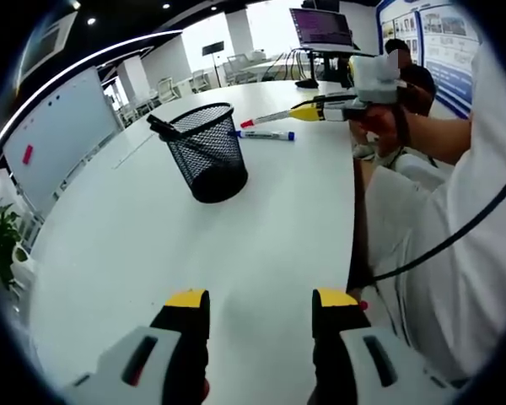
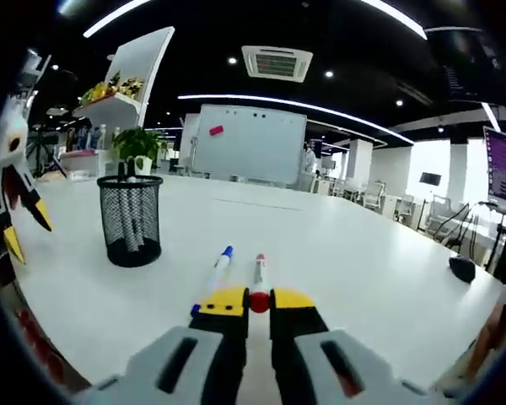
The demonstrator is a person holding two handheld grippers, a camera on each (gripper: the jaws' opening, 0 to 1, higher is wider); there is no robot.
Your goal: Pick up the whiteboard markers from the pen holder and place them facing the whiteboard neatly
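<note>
Gripping red marker point(image 2: 259, 278), axis toward whiteboard point(image 2: 249, 143).

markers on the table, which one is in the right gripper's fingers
The red-capped marker: the right gripper is shut on its red end. The blue-capped marker lies free on the table beside it; the others stand in the mesh pen holder.

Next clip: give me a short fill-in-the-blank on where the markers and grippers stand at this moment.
1. The right gripper is shut on the marker with the ____ cap.
2. The blue marker lies on the ____.
3. The remaining black marker stands in the mesh ____.
4. The left gripper has its jaws ____.

Missing words: red; table; pen holder; open
</note>
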